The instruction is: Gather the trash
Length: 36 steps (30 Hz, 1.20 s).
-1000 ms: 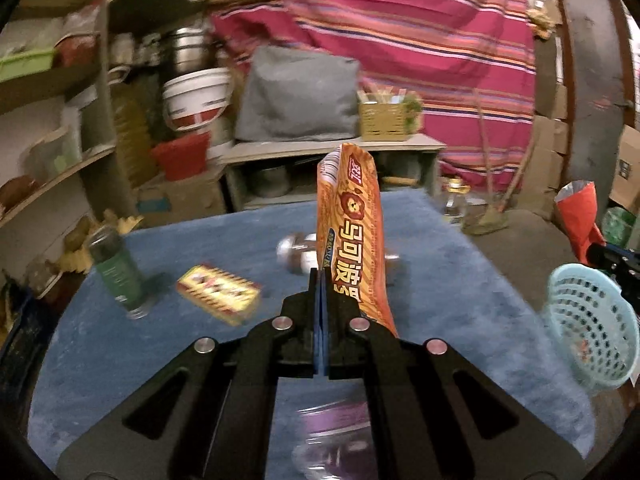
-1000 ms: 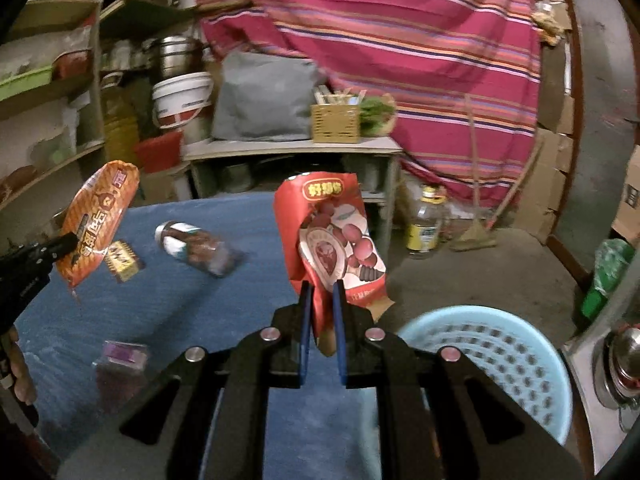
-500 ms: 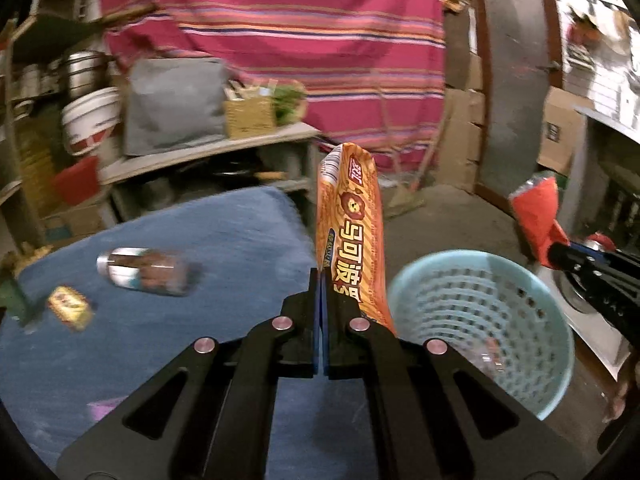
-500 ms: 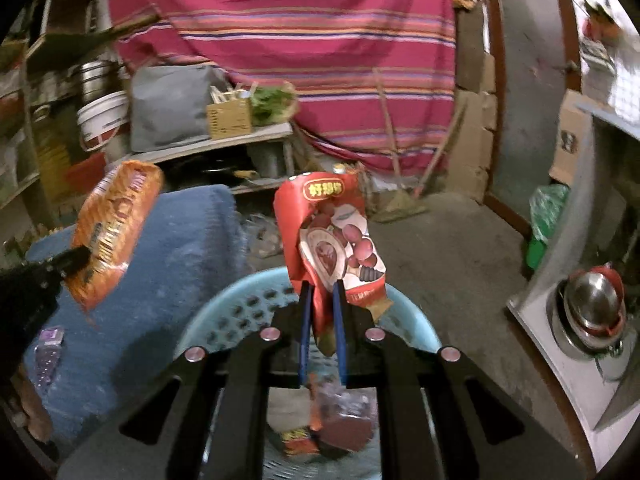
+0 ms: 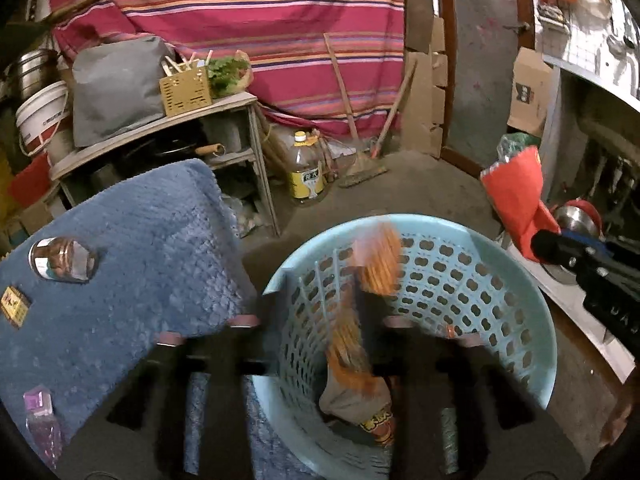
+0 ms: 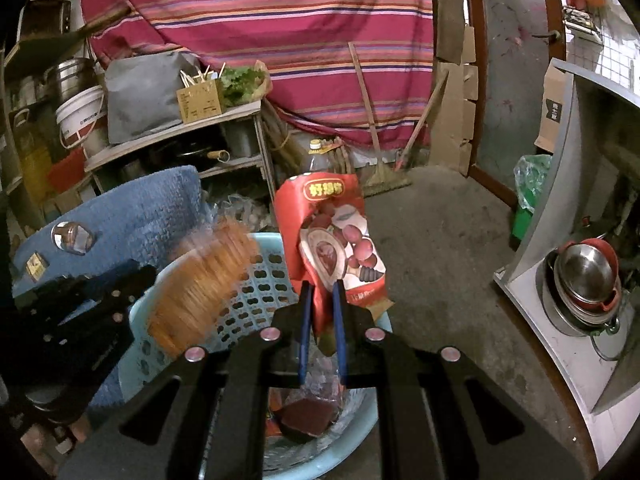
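Over the blue basket (image 5: 532, 292), my left gripper (image 5: 320, 324) is spread wide and the orange snack bag (image 5: 376, 264) is blurring down inside. My right gripper (image 6: 320, 304) pinches the red wrapper (image 6: 332, 232), so that probably drops next.

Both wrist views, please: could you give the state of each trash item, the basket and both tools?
Orange snack wrapper: blurred, released, falling into the basket.
Red snack bag: upright, gripped.
Light-blue plastic basket: upright, trash inside.
Glass jar: lying on the blue cloth.
Left tool: open.
Right tool: shut on bag.
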Available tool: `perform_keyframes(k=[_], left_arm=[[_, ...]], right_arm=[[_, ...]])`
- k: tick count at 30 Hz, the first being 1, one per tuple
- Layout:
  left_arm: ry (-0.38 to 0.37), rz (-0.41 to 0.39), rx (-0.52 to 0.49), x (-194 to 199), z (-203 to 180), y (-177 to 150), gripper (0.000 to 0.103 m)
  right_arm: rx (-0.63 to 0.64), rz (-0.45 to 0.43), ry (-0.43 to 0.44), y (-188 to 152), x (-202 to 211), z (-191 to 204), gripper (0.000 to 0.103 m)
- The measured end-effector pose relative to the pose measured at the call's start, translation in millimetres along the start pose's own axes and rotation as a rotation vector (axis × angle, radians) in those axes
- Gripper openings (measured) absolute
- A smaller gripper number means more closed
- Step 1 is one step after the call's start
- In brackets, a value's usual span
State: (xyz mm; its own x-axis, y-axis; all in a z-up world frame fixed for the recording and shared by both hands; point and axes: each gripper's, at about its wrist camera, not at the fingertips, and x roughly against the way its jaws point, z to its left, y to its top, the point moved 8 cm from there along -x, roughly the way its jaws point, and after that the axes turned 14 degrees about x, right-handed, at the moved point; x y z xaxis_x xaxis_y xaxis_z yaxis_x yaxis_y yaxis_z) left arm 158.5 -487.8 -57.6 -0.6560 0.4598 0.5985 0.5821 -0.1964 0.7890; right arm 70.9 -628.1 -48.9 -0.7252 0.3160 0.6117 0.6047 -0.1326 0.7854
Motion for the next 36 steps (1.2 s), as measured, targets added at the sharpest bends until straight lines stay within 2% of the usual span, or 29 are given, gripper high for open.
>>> perform_keyframes(k=[3, 6, 10, 20, 21, 23, 26, 28, 30, 36], left_arm=[[0.013, -0.034, 0.020, 12, 12, 8, 0.061], [0.043, -0.067, 0.044, 26, 29, 16, 0.082], [0.082, -0.115, 0.055, 48, 52, 26, 0.095], [0.121, -0.202, 0.099, 107, 105, 34, 0.097], [0.126, -0.206, 0.100, 113, 110, 33, 0.097], [0.145, -0.217, 0.113, 126, 125, 31, 0.098], [0.164, -0.220, 0.142, 143, 144, 24, 0.098], [0.183, -0.231, 0.154, 157, 156, 19, 0.098], [0.216, -0.250, 0.160, 173, 173, 14, 0.098], [0.288, -0.281, 0.176, 214, 218, 0, 0.098]], right_arm=[[0.007, 0.003, 0.008, 0, -1, 4, 0.011], [0.018, 0.004, 0.017, 2, -3, 12, 0.011], [0.030, 0.008, 0.038, 4, -6, 27, 0.011], [0.032, 0.036, 0.081, 4, -27, 61, 0.014], [0.031, 0.050, 0.080, 2, -31, 63, 0.021], [0.020, 0.073, 0.050, -4, -39, 64, 0.074], [0.012, 0.102, 0.029, -10, -45, 66, 0.077], [0.008, 0.089, 0.034, -9, -40, 70, 0.077], [0.018, 0.070, 0.031, -7, -32, 76, 0.083], [0.088, -0.070, 0.019, 16, 25, 110, 0.091]])
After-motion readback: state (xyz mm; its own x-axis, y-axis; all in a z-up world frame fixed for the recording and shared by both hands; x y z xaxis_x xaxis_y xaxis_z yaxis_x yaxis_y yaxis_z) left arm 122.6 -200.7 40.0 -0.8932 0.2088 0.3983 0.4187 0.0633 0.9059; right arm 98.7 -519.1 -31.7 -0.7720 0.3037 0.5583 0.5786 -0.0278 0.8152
